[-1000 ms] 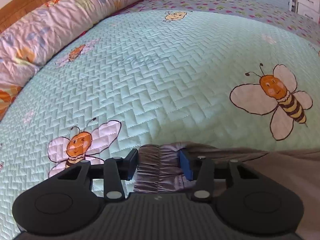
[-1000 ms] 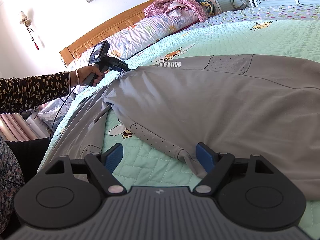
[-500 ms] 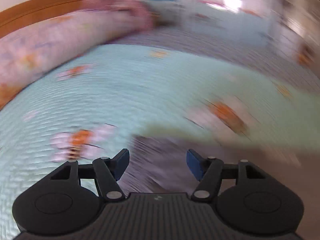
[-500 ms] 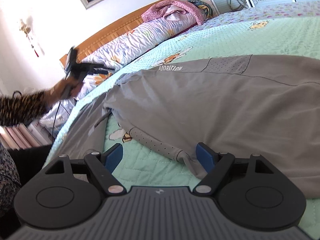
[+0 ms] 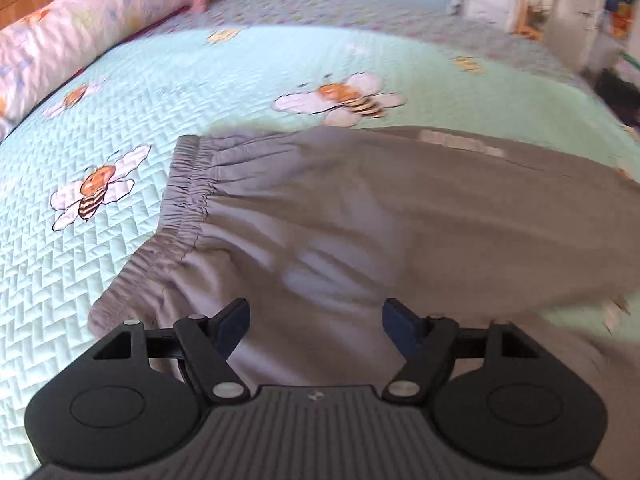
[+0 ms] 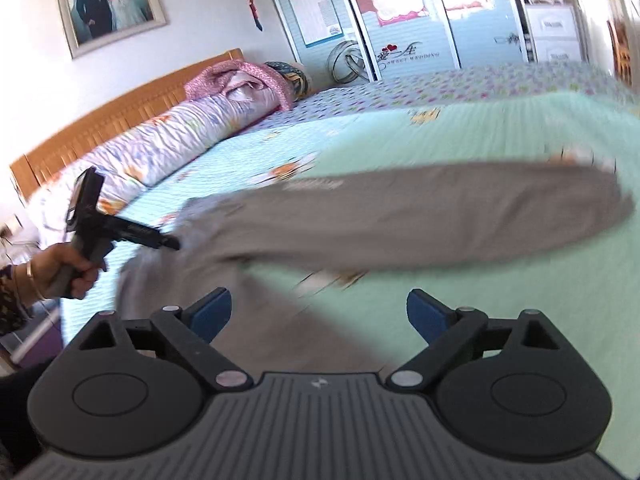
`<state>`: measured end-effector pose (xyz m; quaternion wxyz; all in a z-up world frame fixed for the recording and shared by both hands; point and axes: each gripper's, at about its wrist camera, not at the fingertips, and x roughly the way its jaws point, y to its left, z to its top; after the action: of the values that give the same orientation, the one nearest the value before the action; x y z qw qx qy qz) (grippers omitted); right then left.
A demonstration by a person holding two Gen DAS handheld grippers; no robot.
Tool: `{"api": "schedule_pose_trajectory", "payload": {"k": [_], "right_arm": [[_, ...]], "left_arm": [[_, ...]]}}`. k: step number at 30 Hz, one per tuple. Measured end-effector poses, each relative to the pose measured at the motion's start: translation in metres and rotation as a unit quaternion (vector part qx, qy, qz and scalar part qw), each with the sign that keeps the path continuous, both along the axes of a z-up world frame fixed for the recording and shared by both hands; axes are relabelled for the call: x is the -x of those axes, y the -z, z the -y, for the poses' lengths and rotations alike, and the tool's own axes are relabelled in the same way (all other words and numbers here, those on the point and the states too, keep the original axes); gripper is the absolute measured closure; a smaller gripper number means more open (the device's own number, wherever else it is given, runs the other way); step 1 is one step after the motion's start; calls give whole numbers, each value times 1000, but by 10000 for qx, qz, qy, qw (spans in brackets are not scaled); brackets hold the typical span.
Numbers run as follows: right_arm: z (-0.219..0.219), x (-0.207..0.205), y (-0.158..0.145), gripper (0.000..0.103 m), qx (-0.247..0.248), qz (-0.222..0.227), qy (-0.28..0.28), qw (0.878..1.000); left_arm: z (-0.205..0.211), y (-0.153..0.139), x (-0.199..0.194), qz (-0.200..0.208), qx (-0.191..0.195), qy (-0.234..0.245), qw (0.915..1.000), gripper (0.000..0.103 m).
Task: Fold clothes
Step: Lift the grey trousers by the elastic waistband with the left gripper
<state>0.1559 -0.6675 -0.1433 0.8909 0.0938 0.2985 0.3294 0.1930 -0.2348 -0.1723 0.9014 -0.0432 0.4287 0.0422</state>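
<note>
Left wrist view: the left claw [image 5: 316,318] stood with fingers apart above the grey trousers [image 5: 400,216], whose elastic waistband [image 5: 188,188] lay ahead and to its left on the bee-print quilt [image 5: 120,92]. Right wrist view: the right claw [image 6: 319,314] was likewise spread, gripping nothing, the blurred trousers lying just ahead.

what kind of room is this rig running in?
Almost certainly a home bedroom: grey trousers lie on a bed under a bee-print quilt, with a wooden headboard behind, a framed couple portrait on the wall and wardrobe doors beyond.
</note>
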Motion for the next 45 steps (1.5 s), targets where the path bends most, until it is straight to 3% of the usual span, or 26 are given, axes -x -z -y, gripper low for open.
{"api": "schedule_pose_trajectory", "payload": {"k": [2,5,6,8,9,12,16,18,21,23,30,32,33,34,35,36,38,45], "right_arm": [[-2,26,15,9,-519,-291,77,9982],[-8,47,27,10,-636,-430,621,9951],[-11,50,29,10,-475,-387,738,9954],[-21,54,33,11,-99,-472,931,9945],[-19,57,34,11,-136,-581,974,9935],[-5,76,33,12,-701,-668,1070,9895],[-3,108,24,12,-87,-464,1305,9903],[-12,121,21,12,210,-373,1091,9931],[-24,139,14,12,134,-246,833,9961],[-31,143,12,12,143,-232,944,9952],[-62,115,7,45,158,-33,958,9953],[-69,99,24,46,316,-463,894,9944],[-71,93,38,53,521,-743,812,9926],[-73,89,54,67,824,-1018,796,9882],[-68,94,63,75,909,-962,864,9874],[-58,100,64,81,745,-914,983,9881],[-34,109,64,83,182,-1161,1227,9855],[-1,140,59,71,-386,-1415,1572,9766]], "left_arm": [[9,6,22,-129,156,375,9991,26],[34,21,43,-261,90,790,9965,26],[44,26,49,-271,23,913,9954,26],[63,30,51,-269,-221,972,9947,26],[65,29,51,-269,-195,986,9946,26],[61,21,57,-251,143,981,9948,26],[41,16,74,-306,800,710,9938,26],[35,16,88,-371,1078,671,9912,26],[27,15,112,-362,1303,447,9898,26],[20,15,126,-293,1387,170,9898,26],[-15,26,136,-340,2121,-720,9740,26],[-25,28,138,-352,2315,-941,9676,26],[-30,30,138,-358,2412,-1051,9641,26],[-35,30,139,-329,2477,-1149,9614,26],[-41,30,139,-272,2499,-1254,9597,26],[-48,30,138,-215,2504,-1363,9582,26],[-61,30,135,-96,2555,-1553,9542,26],[-98,40,113,322,2955,-1920,9353,26]]}}
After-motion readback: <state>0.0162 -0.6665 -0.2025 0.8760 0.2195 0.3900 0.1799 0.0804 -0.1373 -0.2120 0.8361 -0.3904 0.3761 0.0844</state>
